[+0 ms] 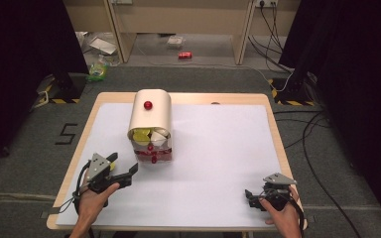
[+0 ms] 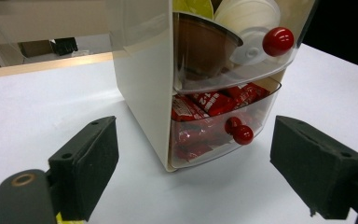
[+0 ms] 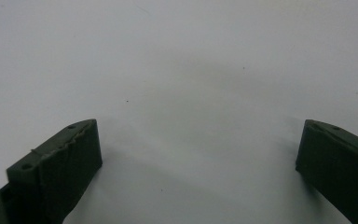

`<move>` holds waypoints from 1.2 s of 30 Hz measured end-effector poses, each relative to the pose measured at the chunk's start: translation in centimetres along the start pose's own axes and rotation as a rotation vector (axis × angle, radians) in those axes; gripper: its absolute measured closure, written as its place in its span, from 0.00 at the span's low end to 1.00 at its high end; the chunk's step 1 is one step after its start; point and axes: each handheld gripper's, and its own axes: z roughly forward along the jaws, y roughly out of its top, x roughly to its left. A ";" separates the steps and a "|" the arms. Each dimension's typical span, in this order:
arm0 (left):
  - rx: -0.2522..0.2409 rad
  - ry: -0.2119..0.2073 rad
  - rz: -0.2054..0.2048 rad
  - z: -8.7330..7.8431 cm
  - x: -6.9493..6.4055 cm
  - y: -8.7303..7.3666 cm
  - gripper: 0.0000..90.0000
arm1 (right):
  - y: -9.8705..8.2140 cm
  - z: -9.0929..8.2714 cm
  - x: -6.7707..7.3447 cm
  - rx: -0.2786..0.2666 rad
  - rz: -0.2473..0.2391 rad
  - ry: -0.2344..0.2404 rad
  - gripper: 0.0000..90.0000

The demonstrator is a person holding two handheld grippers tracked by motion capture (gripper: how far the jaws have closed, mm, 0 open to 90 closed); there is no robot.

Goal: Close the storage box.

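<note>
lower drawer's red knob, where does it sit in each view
High view: the round red knob of the clear lower drawer sits left of centre, at the cream drawer box's near face.
Left gripper view: right of centre, between the open jaws, farther off.
Right gripper view: not there.
Shared landmark: the white table sheet.

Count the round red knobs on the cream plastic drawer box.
3. One round red knob sits on the box's curved top, one on the upper clear drawer, one on the lower clear drawer with red packets. Others may be hidden.
</note>
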 end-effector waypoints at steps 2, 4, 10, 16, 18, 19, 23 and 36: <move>0.002 -0.003 0.004 0.0 -0.2 -0.1 0.17 | 0.0 0.0 0.0 0.000 0.000 0.000 0.00; 0.004 -0.007 0.006 0.0 -0.3 -0.3 0.17 | 0.0 0.0 0.0 0.000 0.000 0.000 0.00; 0.005 -0.011 0.012 -0.2 -0.6 -0.7 0.17 | 0.0 0.0 0.0 0.000 -0.001 0.000 0.00; 0.007 -0.016 0.017 -0.4 -0.8 -1.1 0.17 | 0.0 0.0 0.0 0.000 -0.001 0.000 0.00; 0.007 -0.018 0.018 -0.5 -0.9 -1.2 0.17 | 0.0 0.0 0.0 0.000 0.000 0.000 0.00; 0.009 -0.020 0.018 -0.5 -0.9 -1.4 0.17 | 0.0 0.0 0.0 -0.001 -0.003 0.000 0.00; 0.016 -0.027 0.023 -0.6 -1.1 -1.7 0.17 | 0.0 0.0 0.0 -0.001 -0.002 -0.001 0.00; 0.045 -0.056 0.042 -1.0 -1.4 -3.2 0.17 | 0.0 0.0 0.0 0.001 0.000 -0.001 0.00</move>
